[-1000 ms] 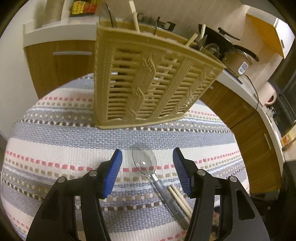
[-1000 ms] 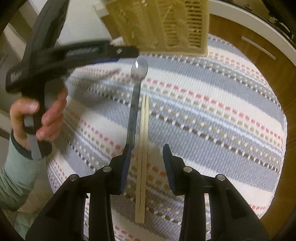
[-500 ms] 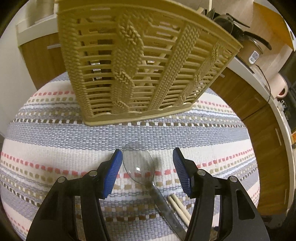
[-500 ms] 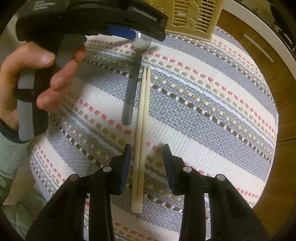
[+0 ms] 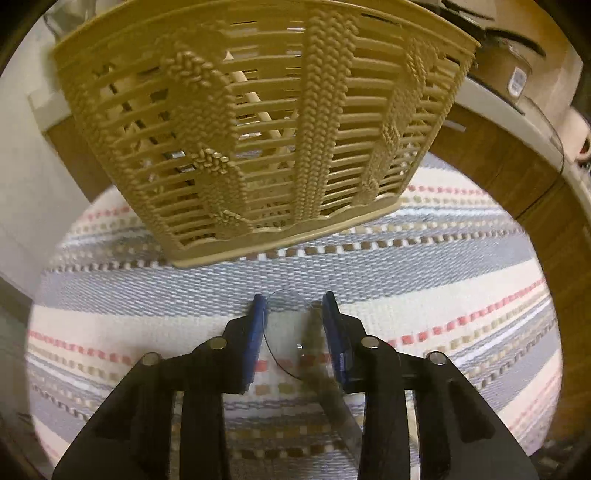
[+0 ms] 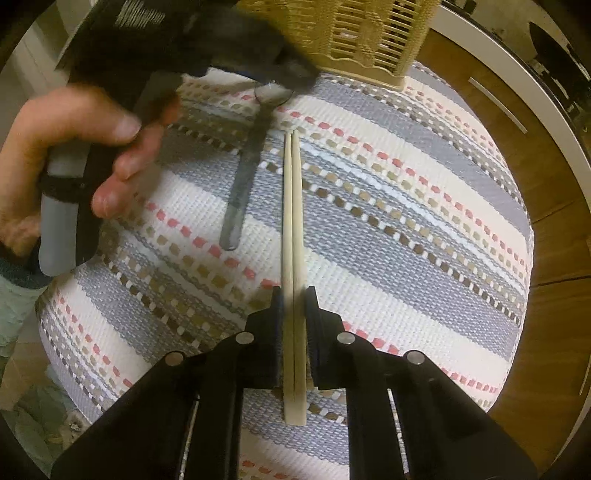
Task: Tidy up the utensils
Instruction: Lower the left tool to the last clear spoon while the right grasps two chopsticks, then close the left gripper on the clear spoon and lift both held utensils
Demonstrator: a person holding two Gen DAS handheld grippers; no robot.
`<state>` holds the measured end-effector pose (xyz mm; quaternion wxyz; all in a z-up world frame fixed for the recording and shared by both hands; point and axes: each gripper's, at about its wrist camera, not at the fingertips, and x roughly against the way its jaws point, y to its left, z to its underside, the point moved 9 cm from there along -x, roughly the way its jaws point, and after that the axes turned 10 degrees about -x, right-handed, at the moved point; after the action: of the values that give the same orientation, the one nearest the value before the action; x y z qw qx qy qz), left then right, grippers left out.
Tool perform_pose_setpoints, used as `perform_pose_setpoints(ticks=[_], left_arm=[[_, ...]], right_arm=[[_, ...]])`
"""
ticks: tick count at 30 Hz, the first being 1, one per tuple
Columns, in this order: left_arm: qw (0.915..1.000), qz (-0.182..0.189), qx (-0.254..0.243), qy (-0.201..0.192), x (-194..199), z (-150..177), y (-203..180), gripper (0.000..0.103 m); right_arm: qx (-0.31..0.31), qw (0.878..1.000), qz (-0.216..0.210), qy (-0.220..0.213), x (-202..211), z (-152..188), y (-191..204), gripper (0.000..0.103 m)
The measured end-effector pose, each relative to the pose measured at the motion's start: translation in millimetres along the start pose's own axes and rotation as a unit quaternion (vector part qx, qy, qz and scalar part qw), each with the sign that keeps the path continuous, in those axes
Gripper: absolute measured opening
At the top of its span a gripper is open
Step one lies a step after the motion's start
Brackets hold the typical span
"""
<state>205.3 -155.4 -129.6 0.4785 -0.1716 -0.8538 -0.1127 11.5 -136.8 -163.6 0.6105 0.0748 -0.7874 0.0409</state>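
Observation:
A clear-bowled spoon (image 5: 286, 332) with a grey handle (image 6: 242, 184) lies on the striped cloth. My left gripper (image 5: 293, 308) is closed around its bowl, both blue pads touching its edges. A pair of pale chopsticks (image 6: 292, 221) lies beside the spoon. My right gripper (image 6: 293, 299) straddles the chopsticks near their thick end, its jaws narrowed close to them; contact is unclear. The tan woven utensil basket (image 5: 258, 122) stands just beyond the spoon, with utensils inside; it also shows in the right wrist view (image 6: 354, 33).
The striped cloth (image 6: 406, 221) covers a round table. Wooden cabinets (image 5: 509, 162) with a white counter curve behind it, holding a rice cooker (image 5: 506, 62) and pans. The person's left hand (image 6: 74, 147) holds the left gripper.
My left gripper moved forward and closed on the spoon's bowl, nearer the basket. My right gripper slid over the chopsticks and narrowed its jaws around them.

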Motion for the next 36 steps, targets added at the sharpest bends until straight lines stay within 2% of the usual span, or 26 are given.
perform_pose_setpoints(ticks=[3,4,5,6,11,15,16,17,19,20,22,28,30,36], left_arm=[[1.0,0.005,-0.002,-0.001,1,0,-5,0.026],[0.9999,0.014,-0.004,-0.004,2,1,-6,0.018],[0.9997,0.022,-0.007,-0.009,5,1,-9,0.002],[0.9995,0.021,-0.015,-0.015,10,1,-10,0.004],[0.9975,0.058,-0.038,-0.016,19,13,-13,0.002],[0.9958,0.086,-0.02,-0.024,20,15,-4,0.003],[0.9951,0.094,-0.008,-0.03,21,13,0,0.005],[0.9943,0.102,-0.001,-0.03,21,12,3,0.015],[0.9926,0.112,0.027,-0.037,23,8,10,0.043],[0.9917,0.116,0.036,-0.043,26,8,13,0.046],[0.9909,0.121,0.042,-0.041,27,6,13,0.047],[0.9943,0.1,-0.008,0.036,7,20,-12,0.049],[0.9946,0.082,-0.025,0.059,-2,22,-25,0.051],[0.9935,0.021,-0.092,0.065,-9,23,-49,0.05]], right_arm=[[-0.02,1.0,-0.001,-0.005,6,-5,-19,0.01],[-0.027,1.0,-0.001,-0.008,7,-7,-23,0.01],[-0.034,0.999,-0.001,-0.011,8,-10,-28,0.01],[-0.039,0.999,-0.001,-0.013,10,-11,-33,0.01],[-0.074,0.997,-0.004,-0.019,11,-25,-57,0.01],[-0.086,0.996,-0.001,-0.019,8,-30,-69,0.01],[-0.091,0.996,-0.005,-0.018,8,-30,-71,0.01],[-0.094,0.995,-0.007,-0.018,8,-31,-74,0.01],[-0.094,0.995,-0.008,-0.019,7,-32,-78,0.01],[-0.094,0.995,-0.009,-0.019,6,-32,-78,0.01],[-0.093,0.995,-0.011,-0.02,5,-33,-81,0.01],[-0.091,0.996,-0.026,-0.005,-1,-34,-83,0.01],[-0.093,0.995,-0.029,0.002,-4,-36,-83,0.01],[-0.101,0.994,-0.045,0.011,-8,-51,-87,0.013]])
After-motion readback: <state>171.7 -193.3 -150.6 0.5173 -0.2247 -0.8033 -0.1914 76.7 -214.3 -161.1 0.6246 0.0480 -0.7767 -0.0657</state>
